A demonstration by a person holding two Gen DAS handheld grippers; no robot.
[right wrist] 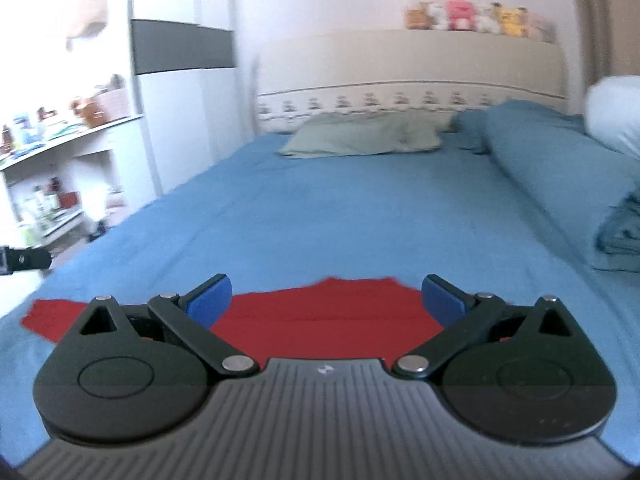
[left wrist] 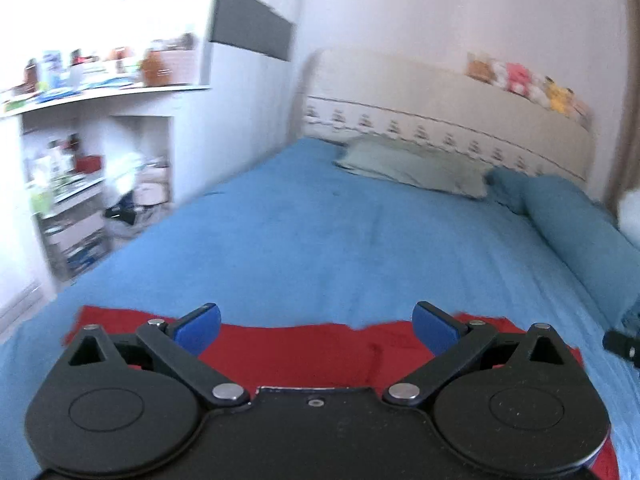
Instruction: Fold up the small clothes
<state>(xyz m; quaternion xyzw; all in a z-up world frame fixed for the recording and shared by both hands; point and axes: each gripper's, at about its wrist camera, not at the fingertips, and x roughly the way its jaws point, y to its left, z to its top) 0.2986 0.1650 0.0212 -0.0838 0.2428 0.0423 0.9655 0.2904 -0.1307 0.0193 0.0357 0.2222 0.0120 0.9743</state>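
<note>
Red garment (left wrist: 304, 350) lying spread and fairly flat on the blue bed sheet (left wrist: 340, 240), near the foot end, with a shallow crease running up its middle; in the right wrist view the same red cloth (right wrist: 332, 316) is showing a peaked far edge and a strip trailing off to the left. Judging it light, thin and limp: it is likely to sag and drape when lifted, cling a little to the sheet, and be in no danger of breaking. Best holds are looking like the far edge or the outer corners, pinched through the full thickness so the layers are not sliding apart. Left tool (left wrist: 316, 326) hanging above the cloth with jaws spread wide, nothing between the blue pads (left wrist: 198, 330). Right tool (right wrist: 326, 300) likewise released and empty, poised over the garment. Grey-green pillow (right wrist: 360, 134) and rolled blue bedding (right wrist: 560, 168) sitting well apart, up by the headboard (right wrist: 400, 60)
</note>
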